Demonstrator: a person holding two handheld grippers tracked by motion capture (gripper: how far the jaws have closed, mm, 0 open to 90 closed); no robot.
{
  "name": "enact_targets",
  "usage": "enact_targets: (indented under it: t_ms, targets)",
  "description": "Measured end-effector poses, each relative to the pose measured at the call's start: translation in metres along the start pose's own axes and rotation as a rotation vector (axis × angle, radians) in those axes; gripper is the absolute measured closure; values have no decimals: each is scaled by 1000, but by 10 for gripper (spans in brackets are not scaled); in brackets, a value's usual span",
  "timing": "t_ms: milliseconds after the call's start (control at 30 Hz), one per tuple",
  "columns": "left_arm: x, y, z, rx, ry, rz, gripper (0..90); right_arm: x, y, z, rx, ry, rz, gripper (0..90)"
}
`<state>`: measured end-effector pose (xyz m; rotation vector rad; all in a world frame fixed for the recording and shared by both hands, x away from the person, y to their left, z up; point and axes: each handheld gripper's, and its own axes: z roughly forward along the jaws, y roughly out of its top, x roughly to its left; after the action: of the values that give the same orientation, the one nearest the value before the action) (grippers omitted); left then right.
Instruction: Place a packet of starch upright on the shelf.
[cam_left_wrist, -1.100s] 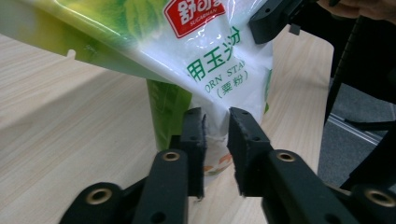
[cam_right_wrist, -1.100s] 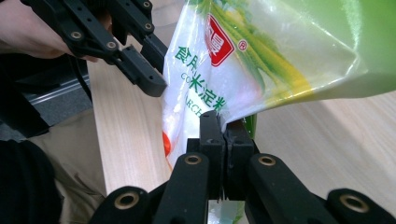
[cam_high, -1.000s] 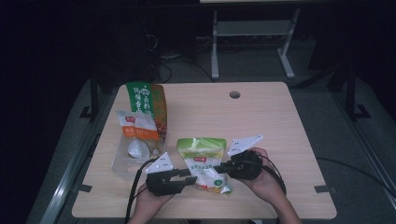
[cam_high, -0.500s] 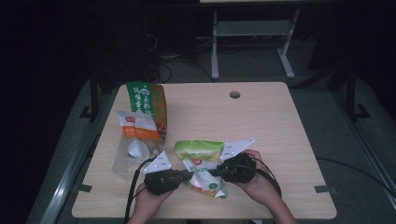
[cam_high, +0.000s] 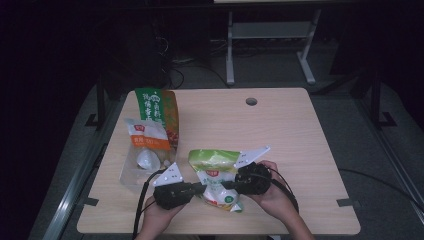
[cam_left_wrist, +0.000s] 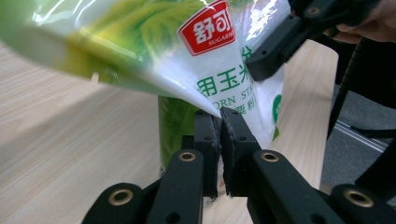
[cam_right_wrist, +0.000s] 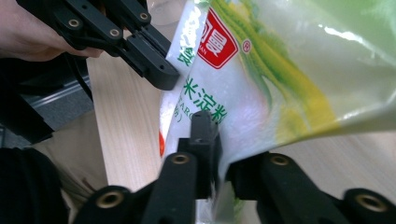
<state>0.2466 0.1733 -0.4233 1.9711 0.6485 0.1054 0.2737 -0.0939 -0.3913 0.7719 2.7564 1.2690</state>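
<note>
High view: near the table's (cam_high: 300, 150) front edge, your left gripper (cam_high: 200, 188) and right gripper (cam_high: 227, 184) each pinch an opposite edge of the starch bag (cam_high: 216, 170), jaws clamped on its film. It is a glossy green-and-white plastic pouch with a red label, lifted and tilted.
</note>
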Motion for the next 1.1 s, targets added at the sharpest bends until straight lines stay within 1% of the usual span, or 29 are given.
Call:
enact_targets:
  t_ms: [67, 100, 133, 200, 233, 267, 333, 400, 533, 633, 733, 767, 800, 833, 900, 933, 967, 1000, 1067, 1100]
  targets:
    - [1, 0, -3, 2, 2, 7, 820, -2, -1, -1, -5, 5, 21, 857]
    - [0, 0, -4, 6, 5, 9, 812, -3, -1, -1, -11, 4, 24, 864]
    - [-1, -1, -4, 10, 11, 14, 803, -4, -2, -2, -16, 6, 40, 869]
    - [-1, -2, -4, 35, 21, 43, 786, -6, -3, -3, -26, 1, 56, 877]
    - [-2, -2, -4, 40, 19, 47, 782, -7, -3, -3, -31, 1, 56, 880]
    - [-3, -3, -3, 43, 20, 50, 774, -8, -4, -4, -31, 5, 69, 882]
    - [-4, -3, -3, 47, 22, 64, 763, -9, -4, -6, -39, 8, 75, 885]
    - [-5, -3, -2, 48, 22, 72, 744, -9, -3, -8, -40, -6, 75, 886]
    - [-7, -4, -3, 49, 30, 80, 716, -11, -2, -12, -45, -27, 83, 888]
    - [-9, -5, -4, 48, 25, 80, 690, -12, 0, -14, -45, -35, 84, 889]
    - [-14, -6, -6, 60, 22, 102, 663, -12, 6, -15, -33, -40, 80, 890]
    - [-16, -7, -6, 63, 19, 112, 660, -12, 9, -15, -37, -46, 73, 891]
    - [-18, -8, -7, 76, 13, 119, 659, -12, 12, -16, -35, -48, 77, 891]
    - [-20, -8, -6, 88, 11, 130, 650, -12, 15, -17, -42, -55, 62, 891]
    - [-23, -9, -5, 103, 4, 152, 629, -12, 23, -16, -36, -57, 55, 892]
    - [-25, -9, -4, 99, -3, 148, 621, -13, 28, -16, -27, -60, 51, 892]
    - [-27, -9, -4, 105, -7, 154, 613, -13, 32, -15, -15, -64, 53, 892]
    - [-28, -9, -4, 105, -9, 159, 604, -13, 36, -15, -8, -66, 43, 893]
    - [-29, -9, -4, 101, -20, 168, 585, -14, 45, -14, -2, -68, 37, 893]
    - [-30, -10, -4, 105, -26, 163, 572, -15, 49, -14, -3, -69, 33, 893]
